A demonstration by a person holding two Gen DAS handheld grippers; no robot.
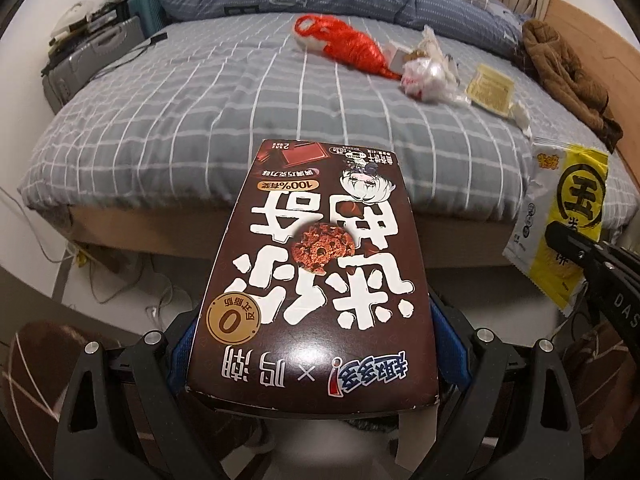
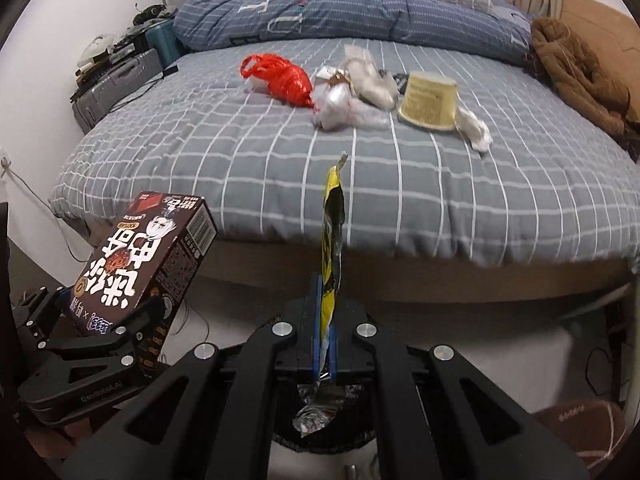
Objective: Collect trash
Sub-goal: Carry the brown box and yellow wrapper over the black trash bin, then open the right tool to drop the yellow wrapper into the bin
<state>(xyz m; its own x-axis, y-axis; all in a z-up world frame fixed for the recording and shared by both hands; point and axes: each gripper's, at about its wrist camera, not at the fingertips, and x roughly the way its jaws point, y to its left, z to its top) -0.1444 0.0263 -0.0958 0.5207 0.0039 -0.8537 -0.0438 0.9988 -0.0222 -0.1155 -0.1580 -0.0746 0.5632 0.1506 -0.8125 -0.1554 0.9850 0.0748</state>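
Observation:
A brown cookie box [image 1: 316,280] lies flat between the wide-set jaws of my left gripper [image 1: 316,340], and its blue pads press on the box's sides; the same box [image 2: 148,252] shows at the left of the right wrist view. My right gripper [image 2: 326,320] is shut on a yellow-and-black snack wrapper [image 2: 332,240], which stands edge-on. Both grippers hang over the floor in front of the bed [image 2: 240,168]. On the bed lie a red plastic bag [image 2: 284,78], a crumpled clear bag [image 2: 344,108], a pale yellow cup [image 2: 428,100] and a white tissue [image 2: 474,128].
A blue quilt [image 2: 320,16] is bunched at the bed's head, and a brown jacket [image 2: 580,76] lies at its right edge. Suitcases [image 2: 116,84] stand left of the bed. Crumpled foil [image 2: 316,416] lies in a dark-rimmed opening under my right gripper. A brown slipper [image 2: 580,432] sits on the floor.

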